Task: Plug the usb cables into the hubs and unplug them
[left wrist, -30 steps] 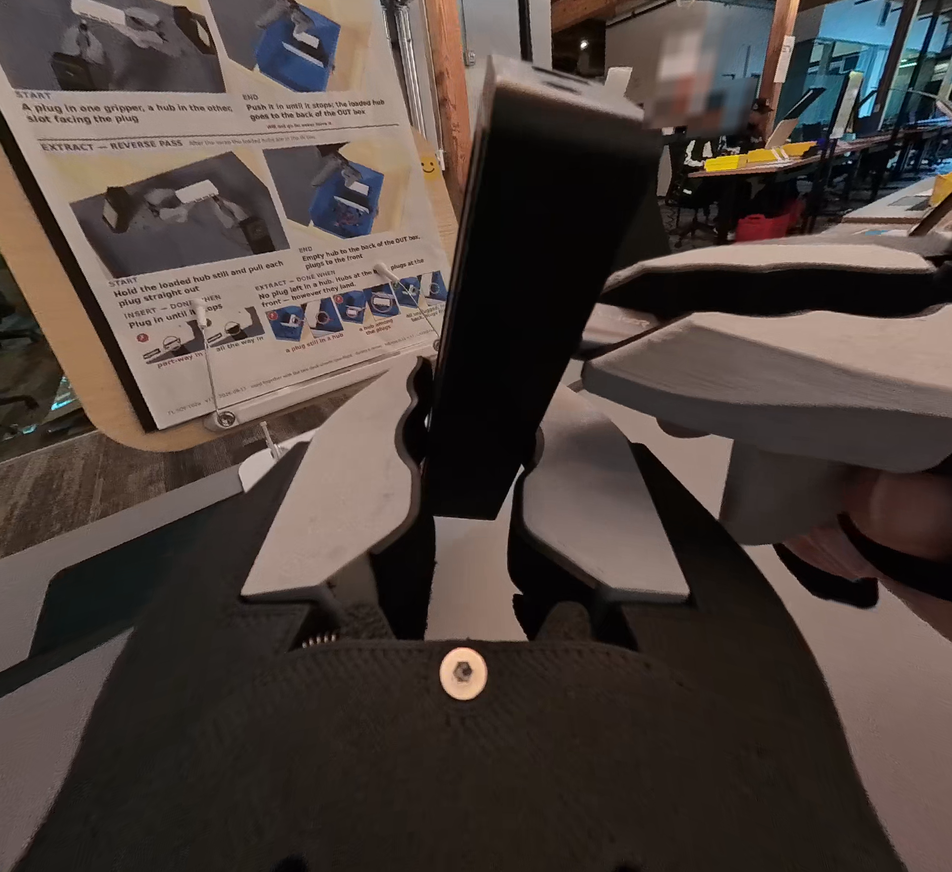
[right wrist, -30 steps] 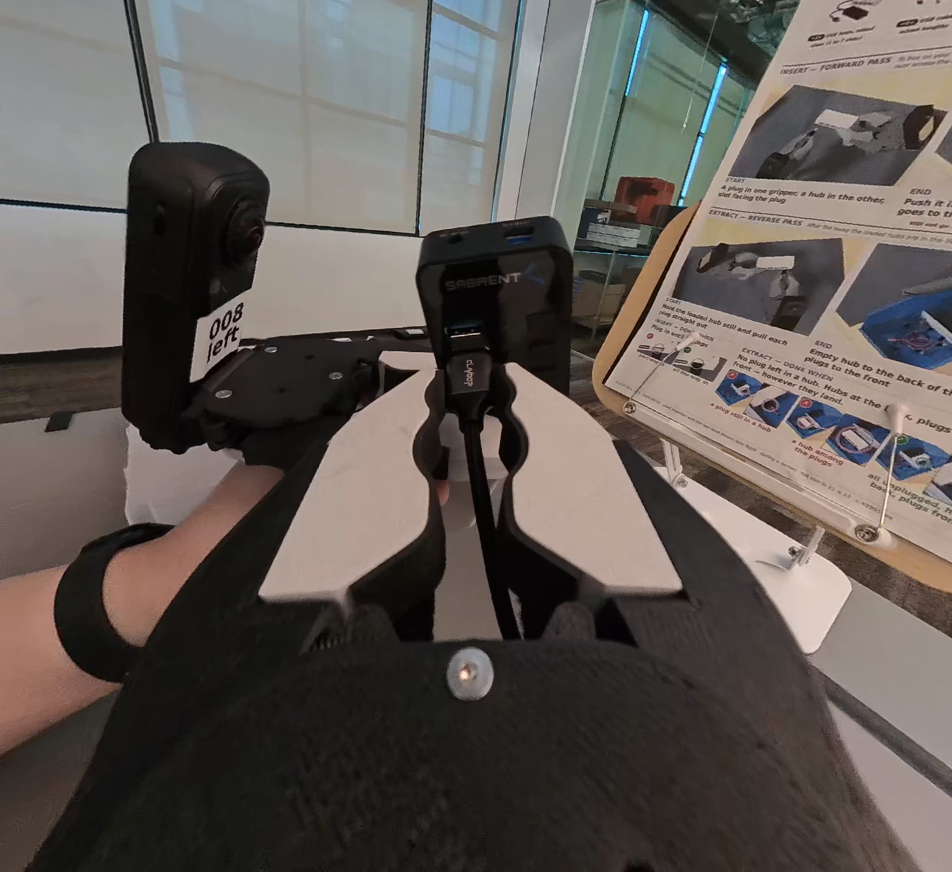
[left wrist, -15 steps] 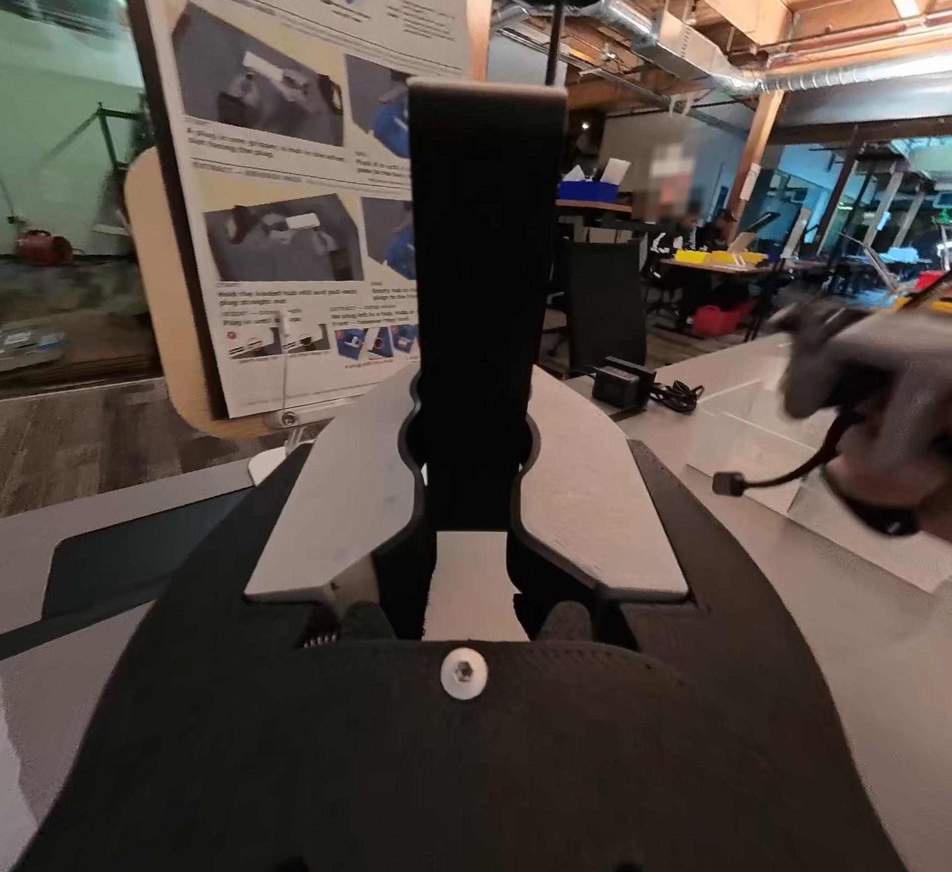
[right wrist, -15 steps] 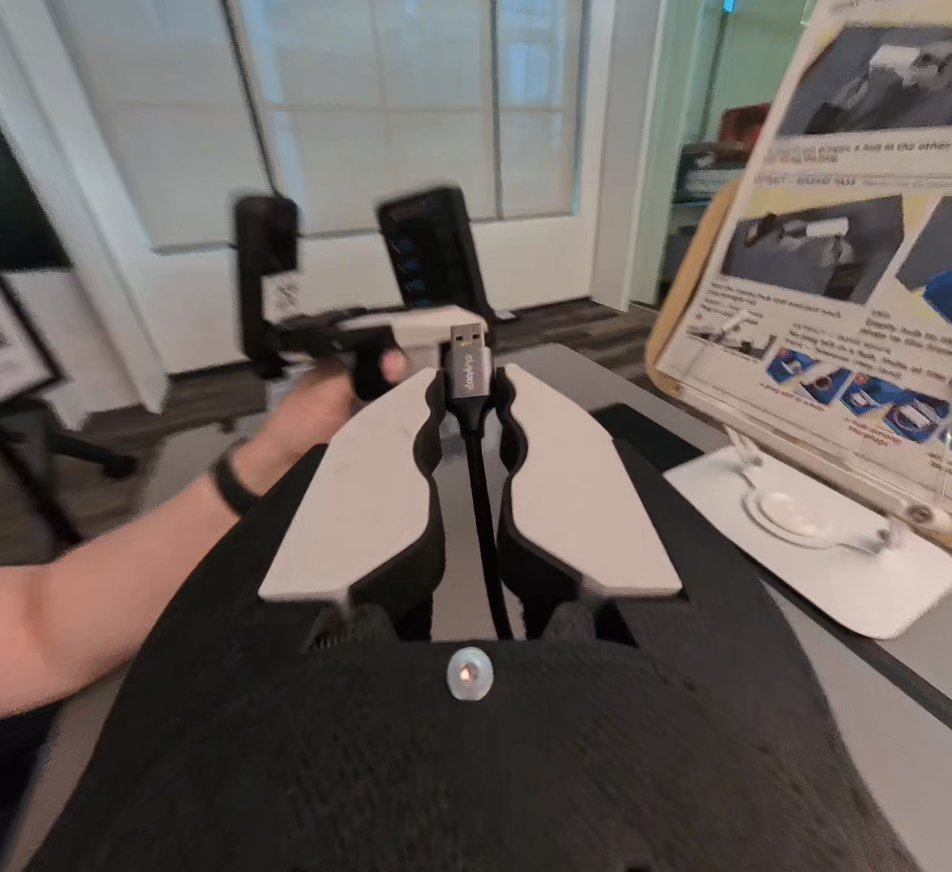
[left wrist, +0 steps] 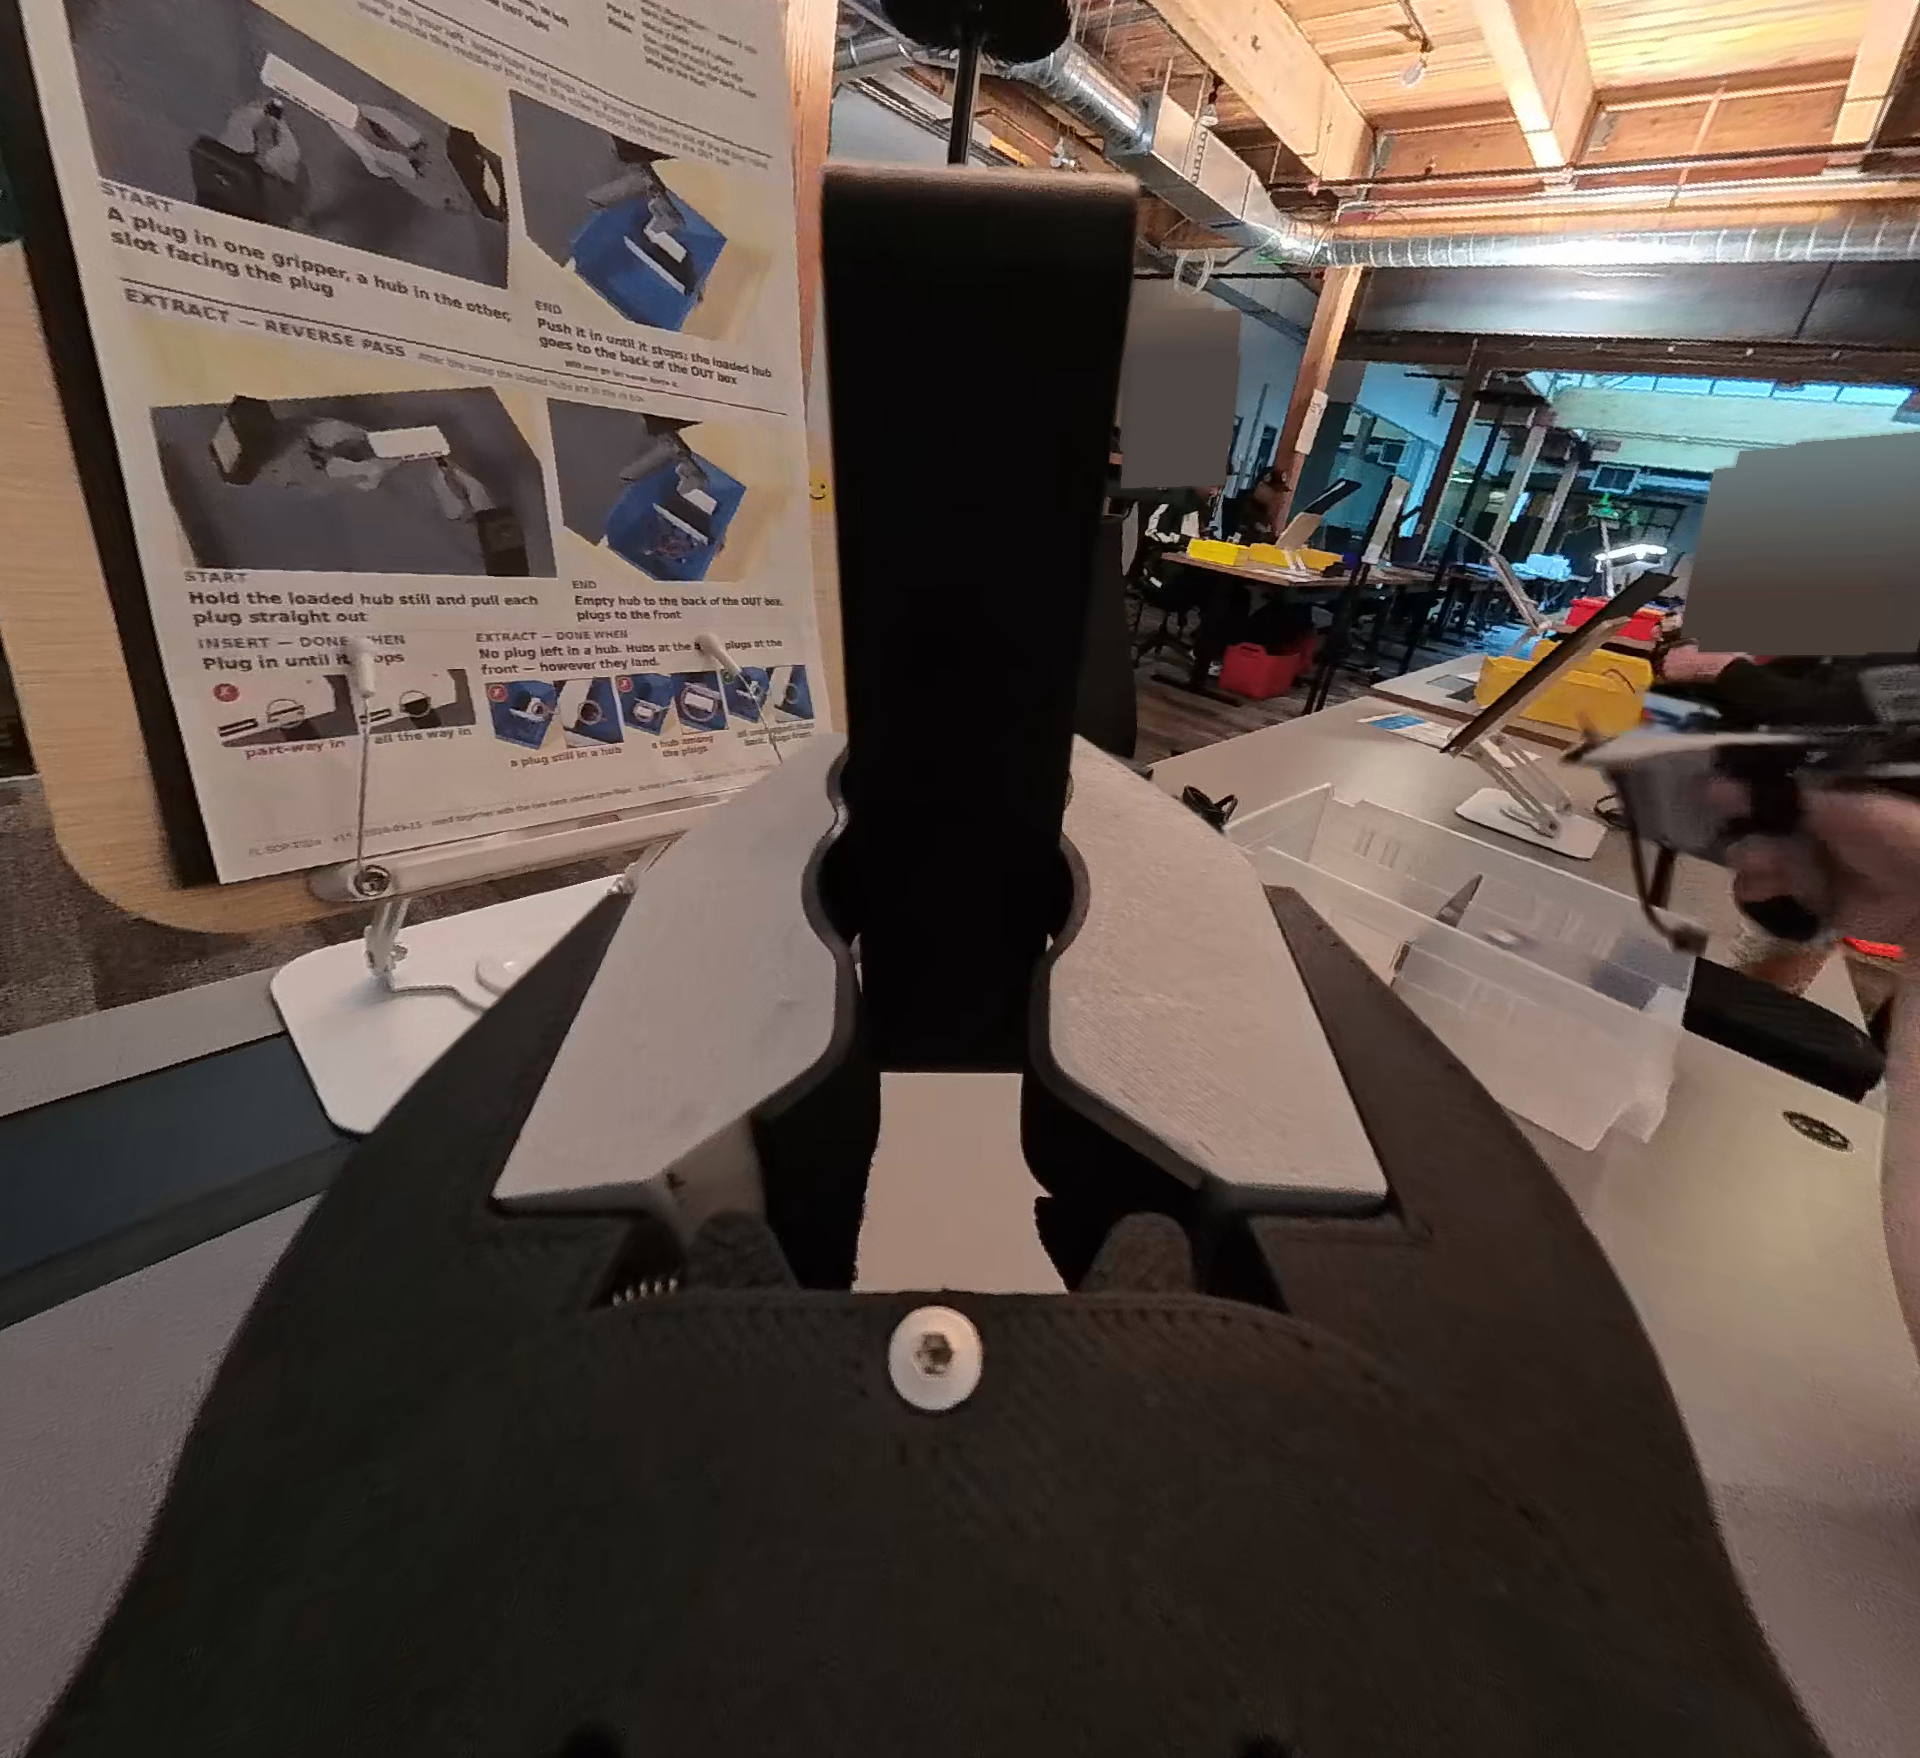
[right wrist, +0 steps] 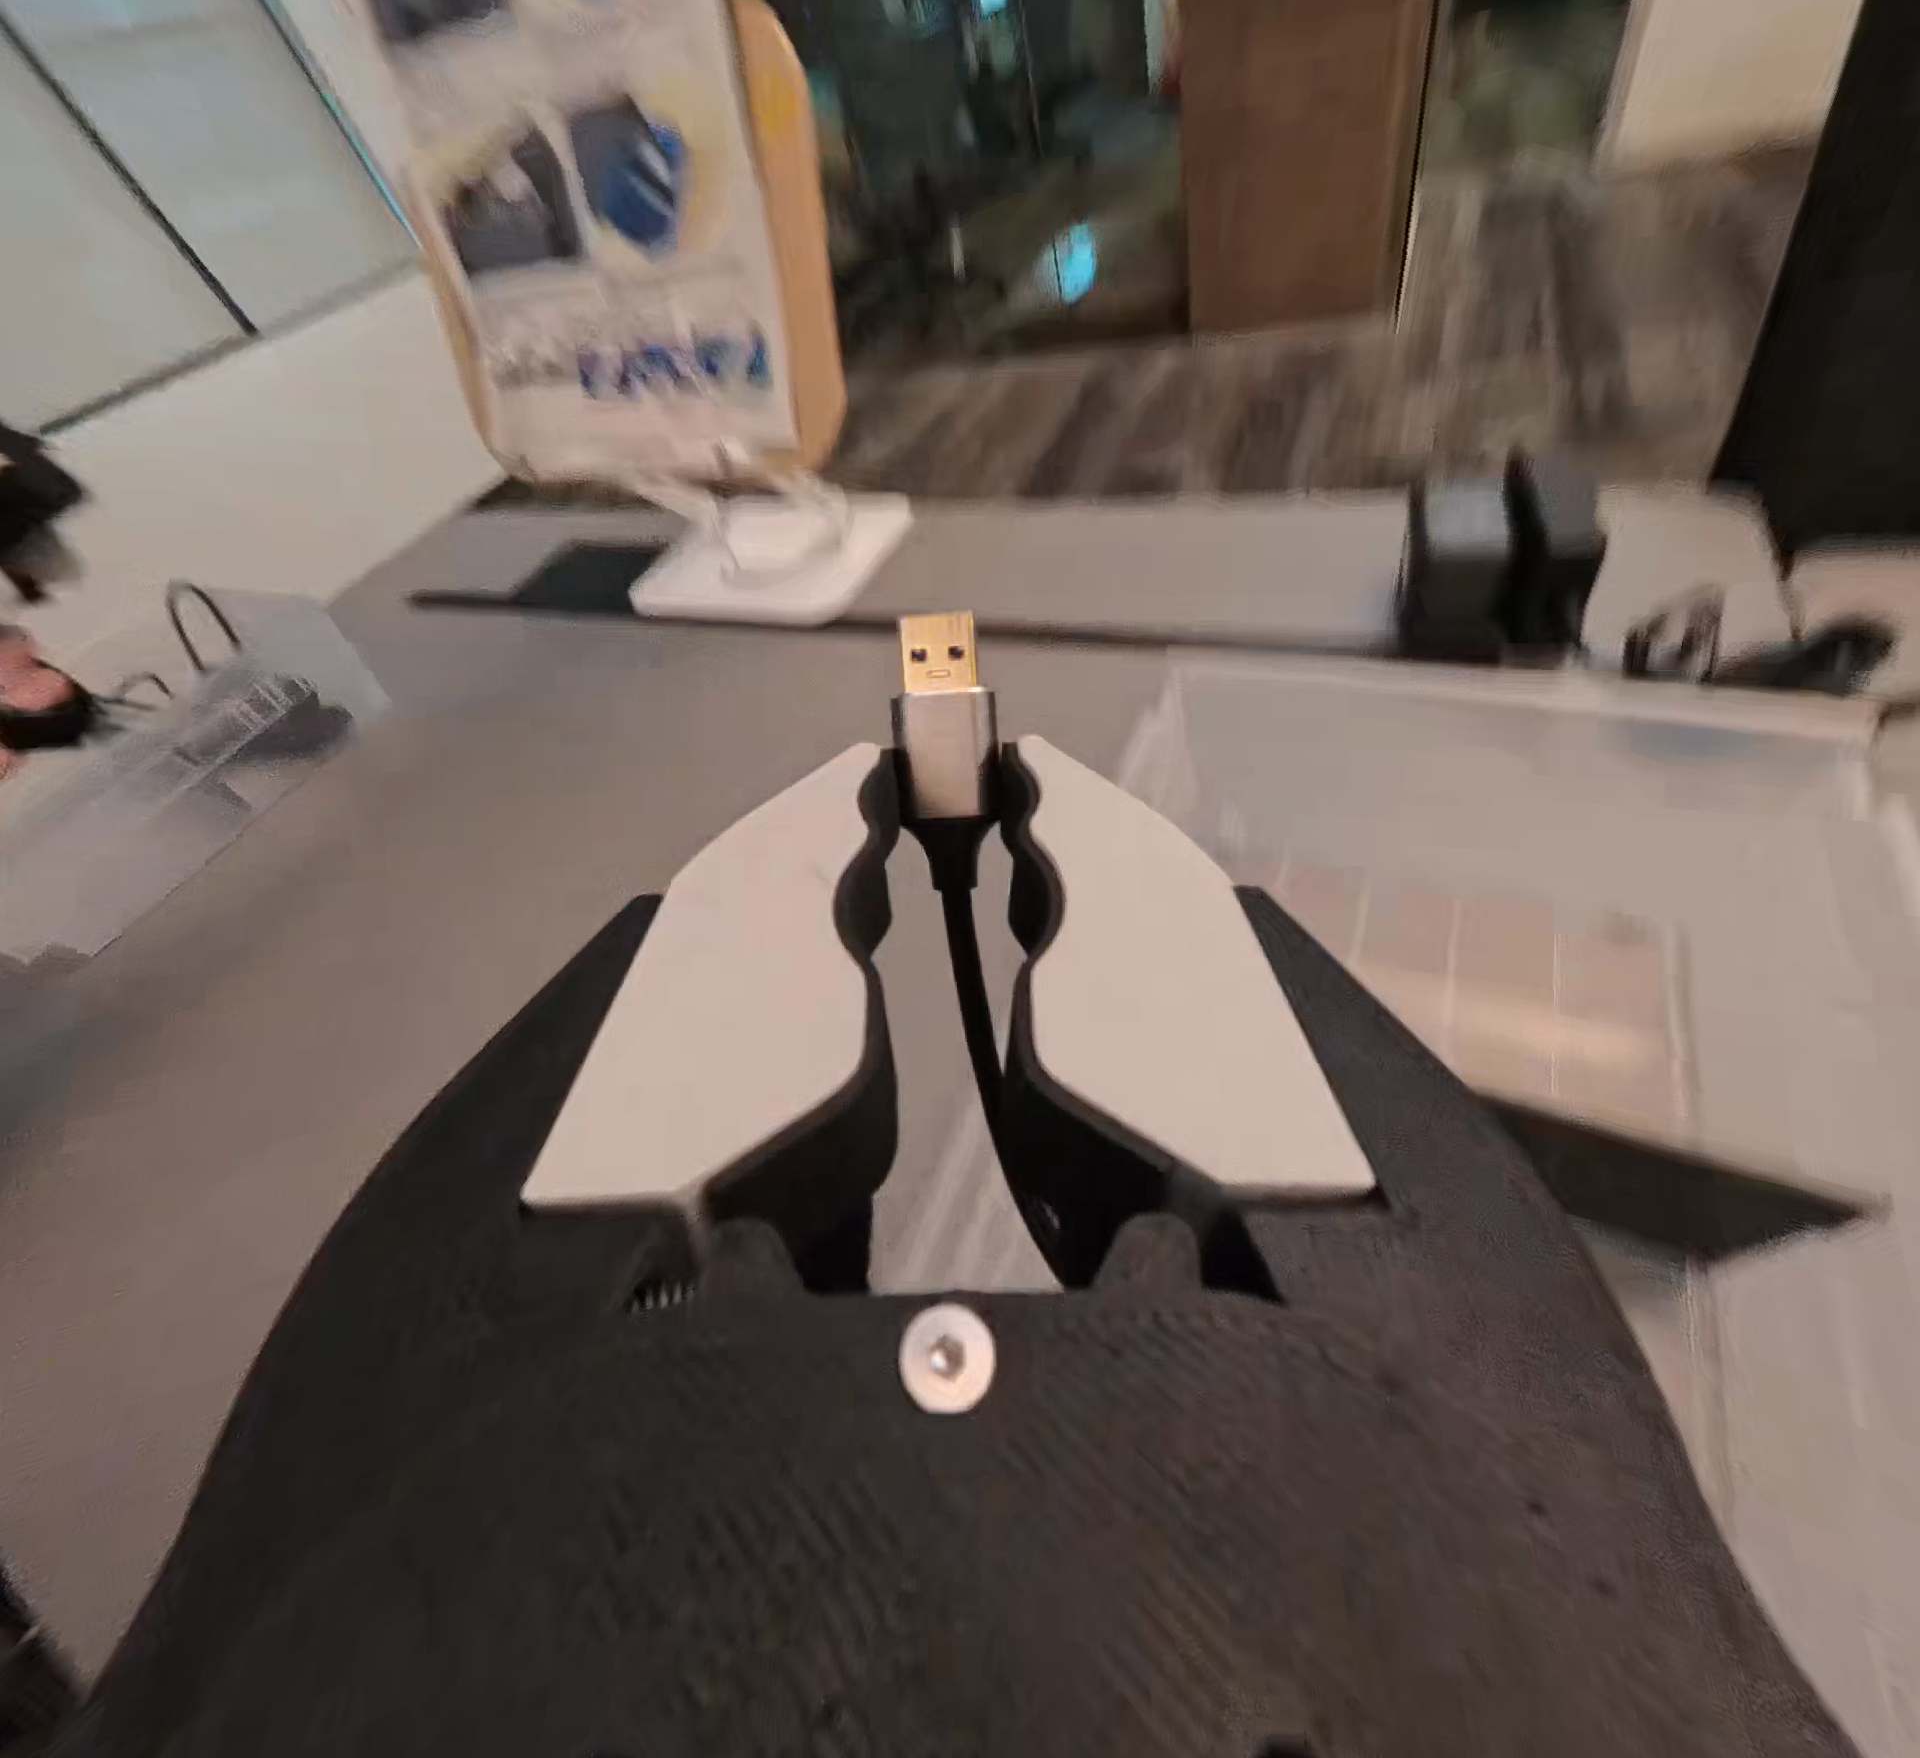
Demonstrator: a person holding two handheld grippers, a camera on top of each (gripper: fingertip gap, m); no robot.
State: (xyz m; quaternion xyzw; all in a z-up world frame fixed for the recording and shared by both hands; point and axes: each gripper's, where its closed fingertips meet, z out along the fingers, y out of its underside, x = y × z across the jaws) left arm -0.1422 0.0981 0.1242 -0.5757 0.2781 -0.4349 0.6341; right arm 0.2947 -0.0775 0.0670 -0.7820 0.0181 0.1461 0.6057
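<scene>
Each gripper, left (left wrist: 951, 861) and right (right wrist: 943, 758), had a broad black textured body, pale grey fingers (left wrist: 717, 970) with black scalloped inner edges, and a silver hex screw (right wrist: 945, 1359) behind the jaws.

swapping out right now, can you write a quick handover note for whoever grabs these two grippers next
Left gripper: shut on the black hub, held upright, back face to the camera, so its ports are hidden.
Right gripper: shut on the grey usb plug, metal tip bare and pointing forward over the grey table; its black cable runs back between the fingers.
Done: this plug is out of the hub; the two grippers are well apart.
Left: put the plug down, perhaps in the clear bin to the right, then deal with the hub. Whether other plugs remain in it cannot be told.
</scene>
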